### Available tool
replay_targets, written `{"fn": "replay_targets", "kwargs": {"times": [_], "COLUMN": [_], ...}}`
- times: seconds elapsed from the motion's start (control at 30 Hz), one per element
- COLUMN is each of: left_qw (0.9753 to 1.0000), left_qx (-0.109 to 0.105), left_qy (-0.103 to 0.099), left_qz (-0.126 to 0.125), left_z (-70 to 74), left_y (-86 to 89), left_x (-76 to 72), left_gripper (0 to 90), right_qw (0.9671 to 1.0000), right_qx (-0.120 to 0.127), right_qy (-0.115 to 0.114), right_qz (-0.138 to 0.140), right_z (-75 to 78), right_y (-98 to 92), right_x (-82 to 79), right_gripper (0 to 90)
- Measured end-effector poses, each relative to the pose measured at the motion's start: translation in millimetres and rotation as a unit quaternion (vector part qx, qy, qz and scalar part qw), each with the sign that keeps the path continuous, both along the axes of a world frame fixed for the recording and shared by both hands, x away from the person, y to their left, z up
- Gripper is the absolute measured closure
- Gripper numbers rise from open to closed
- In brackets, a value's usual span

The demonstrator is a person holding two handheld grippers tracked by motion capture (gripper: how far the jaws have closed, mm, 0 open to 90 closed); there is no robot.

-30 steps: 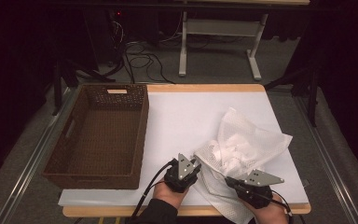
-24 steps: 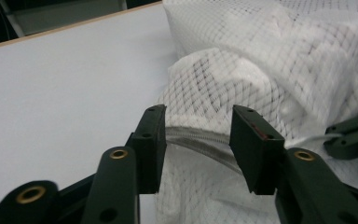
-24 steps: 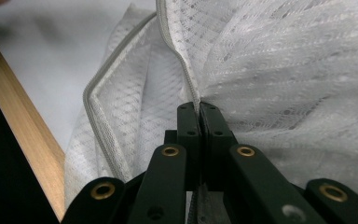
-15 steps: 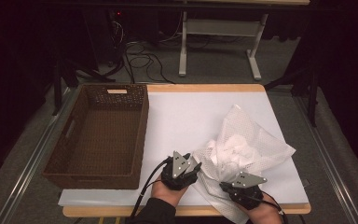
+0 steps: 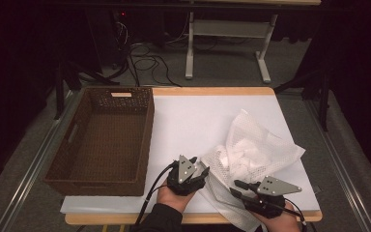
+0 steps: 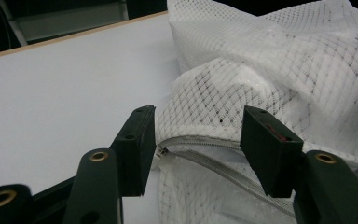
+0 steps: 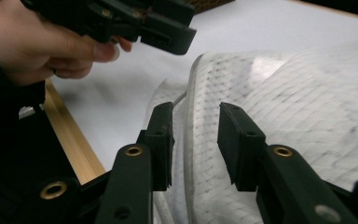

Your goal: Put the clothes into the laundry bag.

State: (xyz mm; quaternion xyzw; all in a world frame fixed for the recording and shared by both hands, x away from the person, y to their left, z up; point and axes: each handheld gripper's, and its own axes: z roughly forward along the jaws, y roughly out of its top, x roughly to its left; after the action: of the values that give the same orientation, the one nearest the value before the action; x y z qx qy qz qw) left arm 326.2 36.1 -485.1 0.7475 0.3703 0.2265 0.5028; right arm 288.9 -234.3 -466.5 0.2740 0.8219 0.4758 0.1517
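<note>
A white mesh laundry bag (image 5: 256,150) lies crumpled on the right half of the white sheet, with something white inside it. My left gripper (image 5: 206,172) is at the bag's near left corner, pointing right. In the left gripper view it (image 6: 196,121) stands open, with the bag (image 6: 270,60) and its zipper (image 6: 205,150) lying between and beyond the jaws. My right gripper (image 5: 235,188) points left at the bag's near edge. In the right gripper view it (image 7: 196,109) is open, straddling the bag's (image 7: 298,102) zipper seam (image 7: 187,140) without clamping it.
A dark brown wicker basket (image 5: 147,130) with nothing in it stands on the left. The white sheet (image 5: 193,116) covers the wooden table (image 5: 212,91). The hand (image 7: 51,42) holding the left gripper (image 7: 158,28) is close above the right one. Cables and a desk frame lie on the floor beyond.
Both grippers have shifted only slightly at the bag's near edge. The bag's folds have sagged a little lower and wider.
</note>
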Motion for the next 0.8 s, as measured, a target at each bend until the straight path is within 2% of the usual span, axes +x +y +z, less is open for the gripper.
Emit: {"fn": "replay_targets", "kwargs": {"times": [0.17, 0.37, 0.5, 0.53, 0.63, 0.8], "left_qw": [1.0, 0.9999, 0.9998, 0.9998, 0.9998, 0.9998], "left_qx": [0.002, 0.003, -0.013, -0.014, -0.015, -0.016], "left_qy": [0.001, 0.009, 0.01, 0.01, 0.012, 0.013], "left_qz": [0.006, 0.008, 0.009, 0.008, 0.006, 0.0], "left_z": [-0.7, -1.5, 0.9, 1.1, 0.6, 0.8], "left_y": [2.4, 4.8, 5.5, 5.3, 2.9, -3.9], "left_x": [3.6, 8.8, 12.6, 13.4, 16.6, 20.4], "left_gripper": [45.0, 44.3, 43.6, 43.0, 41.6, 40.6], "right_qw": [0.9995, 0.9972, 0.9941, 0.9926, 0.9904, 0.9849], "right_qx": [0.018, 0.025, 0.024, 0.023, 0.026, 0.016], "right_qy": [-0.01, -0.022, -0.027, -0.026, -0.023, -0.016], "right_qz": [-0.026, -0.067, -0.102, -0.116, -0.134, -0.172], "right_z": [6.6, 12.8, 14.0, 13.5, 11.9, 6.3], "right_y": [-11.5, -31.7, -46.6, -51.8, -59.8, -71.0], "right_x": [2.0, 5.3, 6.2, 6.3, 7.2, 8.2], "right_gripper": [63.0, 62.4, 62.3, 61.3, 58.0, 51.1]}}
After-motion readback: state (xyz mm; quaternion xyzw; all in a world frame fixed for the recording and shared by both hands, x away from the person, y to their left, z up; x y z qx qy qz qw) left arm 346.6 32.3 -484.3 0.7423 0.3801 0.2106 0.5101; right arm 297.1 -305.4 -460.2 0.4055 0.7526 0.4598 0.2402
